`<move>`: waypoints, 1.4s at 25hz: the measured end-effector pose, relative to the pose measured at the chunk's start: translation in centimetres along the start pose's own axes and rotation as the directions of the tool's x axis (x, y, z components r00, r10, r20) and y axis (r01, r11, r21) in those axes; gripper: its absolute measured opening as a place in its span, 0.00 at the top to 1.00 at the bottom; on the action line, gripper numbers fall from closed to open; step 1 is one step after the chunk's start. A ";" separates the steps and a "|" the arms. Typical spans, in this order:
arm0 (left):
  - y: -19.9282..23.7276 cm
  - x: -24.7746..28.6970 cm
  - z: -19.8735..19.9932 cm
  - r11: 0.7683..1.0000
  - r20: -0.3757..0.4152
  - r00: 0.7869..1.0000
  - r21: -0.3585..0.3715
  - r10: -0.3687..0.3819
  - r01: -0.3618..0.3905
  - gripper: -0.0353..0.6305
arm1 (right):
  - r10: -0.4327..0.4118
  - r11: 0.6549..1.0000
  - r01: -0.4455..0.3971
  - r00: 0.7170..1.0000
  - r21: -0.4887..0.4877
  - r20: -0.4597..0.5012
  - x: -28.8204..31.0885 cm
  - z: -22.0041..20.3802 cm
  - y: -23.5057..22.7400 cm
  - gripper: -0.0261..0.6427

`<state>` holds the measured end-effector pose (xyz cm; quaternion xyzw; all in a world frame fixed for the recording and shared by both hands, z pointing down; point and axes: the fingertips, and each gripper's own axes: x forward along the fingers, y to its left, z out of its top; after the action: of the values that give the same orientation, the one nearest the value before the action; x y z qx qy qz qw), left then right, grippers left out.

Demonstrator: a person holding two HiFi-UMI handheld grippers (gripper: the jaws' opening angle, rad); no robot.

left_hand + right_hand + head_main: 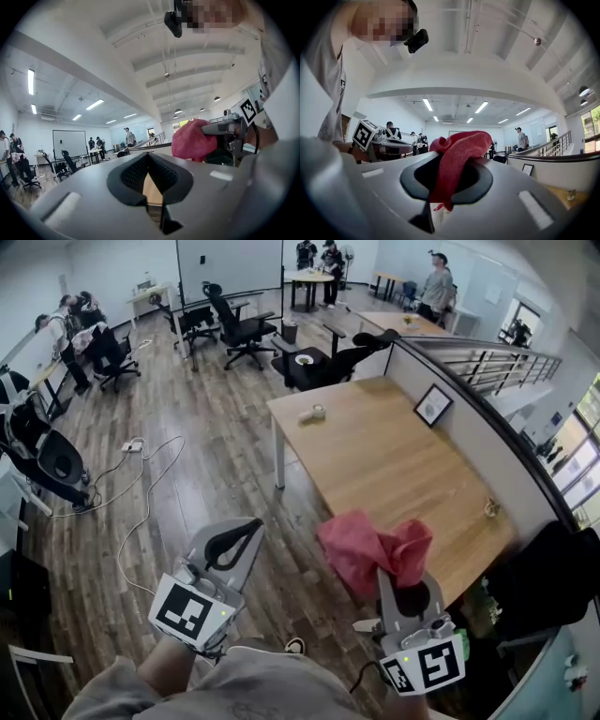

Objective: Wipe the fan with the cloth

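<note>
Near the wooden table's front corner, the right gripper clamped a crumpled red cloth, which bulged up and forward past its jaws, a tail drooping below. Bunching obscured any long axis. The left gripper was closed, empty.

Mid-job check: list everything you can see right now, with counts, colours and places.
Crumpled red cloth: one, red, low right, clamped between jaws.
Rectangular wooden table: one, light brown, ahead right.
Tape roll: one, pale, table's far end.
Framed picture: one, black-framed, against the divider.
Wheeled office chairs: several, black, far floor.
Floor cable: one, white, left.
Left gripper: one, grey, shut, empty.
Right gripper: one, grey, shut on cloth.
</note>
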<state>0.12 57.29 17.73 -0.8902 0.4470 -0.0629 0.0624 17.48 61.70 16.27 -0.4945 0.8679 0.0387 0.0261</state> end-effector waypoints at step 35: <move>15.6 10.3 -5.1 0.984 -0.058 0.988 -0.095 0.142 -0.147 0.64 | 0.057 0.998 -0.057 0.992 0.002 -0.116 18.4 -4.5 -5.6 0.87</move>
<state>-6.91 39.52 20.71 -0.8554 0.5145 -0.0588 0.0109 12.93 42.69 18.95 -0.4709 0.8817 0.0111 -0.0255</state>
